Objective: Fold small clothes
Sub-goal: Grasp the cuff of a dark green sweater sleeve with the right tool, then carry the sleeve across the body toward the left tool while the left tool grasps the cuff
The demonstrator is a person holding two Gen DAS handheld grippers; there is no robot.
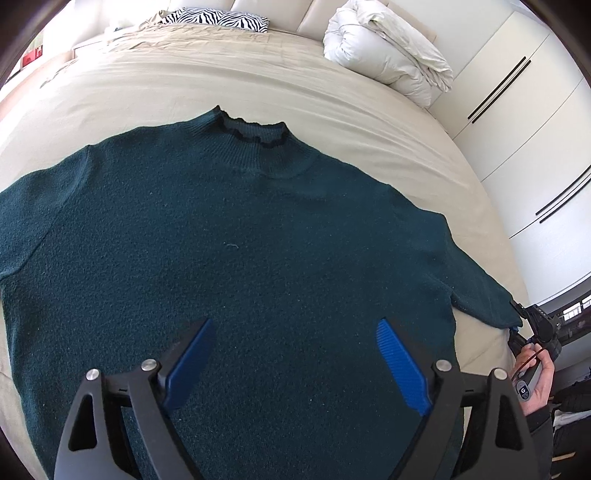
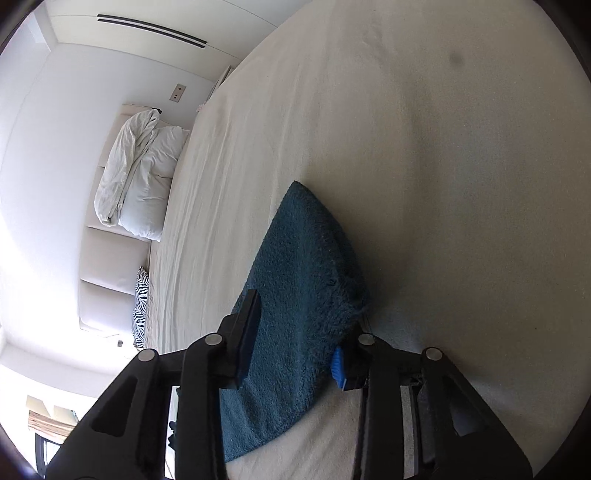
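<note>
A dark teal sweater [image 1: 236, 236] lies flat on the beige bed [image 1: 184, 85], neck at the far side, sleeves spread out left and right. My left gripper [image 1: 295, 332] is open above the sweater's lower body, its blue pads wide apart. My right gripper [image 2: 295, 325] is at the end of the right sleeve [image 2: 299, 280], with its fingers on either side of the cuff and a gap still between them. It also shows at the right edge of the left wrist view [image 1: 532, 325], at the sleeve's tip.
A rumpled white duvet [image 1: 388, 55] sits at the far right of the bed. A zebra-striped pillow [image 1: 218, 18] lies at the head. White wardrobe doors [image 1: 535, 129] stand to the right of the bed.
</note>
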